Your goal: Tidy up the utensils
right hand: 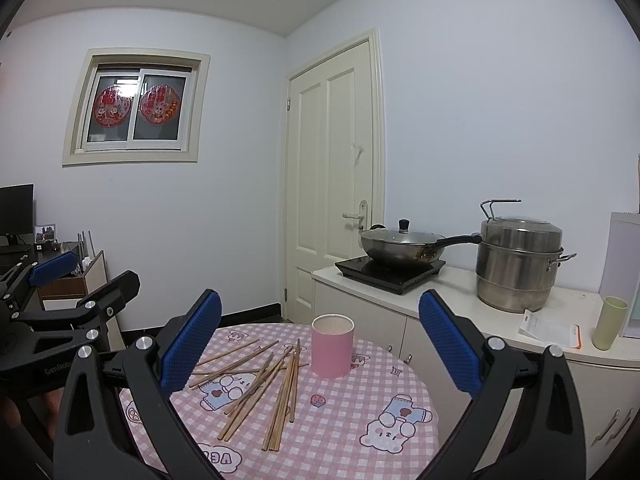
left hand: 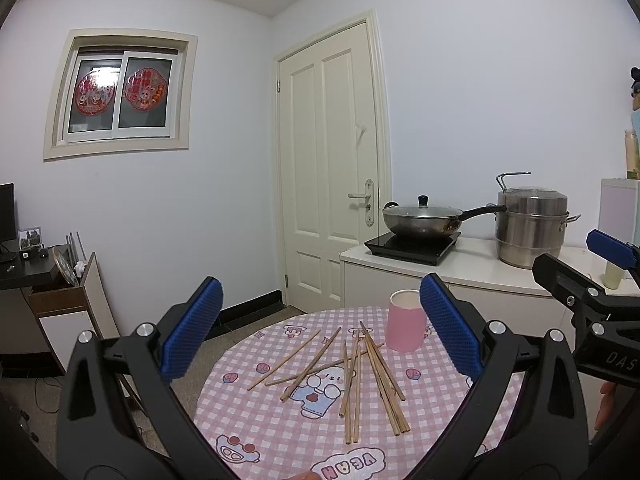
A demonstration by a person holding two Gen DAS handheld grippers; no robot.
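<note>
Several wooden chopsticks (left hand: pixel 352 372) lie scattered on a round table with a pink checked cloth (left hand: pixel 280 432). A pink cup (left hand: pixel 405 321) stands upright and empty behind them. My left gripper (left hand: pixel 320 328) is open and empty, held above the table's near side. My right gripper (right hand: pixel 320 344) is open and empty too, above the chopsticks (right hand: pixel 260 384) and the pink cup (right hand: pixel 332 346) on the cloth (right hand: pixel 352 420). The right gripper also shows at the right edge of the left wrist view (left hand: pixel 576 264). The left gripper shows at the left edge of the right wrist view (right hand: pixel 84 280).
A white counter (right hand: pixel 448 292) stands right of the table with an induction hob (right hand: pixel 390 272), a lidded wok (right hand: pixel 400 246), a steel steamer pot (right hand: pixel 518 264) and a green cup (right hand: pixel 609 322). A closed door (right hand: pixel 332 184) is behind. A desk and cabinet (left hand: pixel 60 292) stand at left.
</note>
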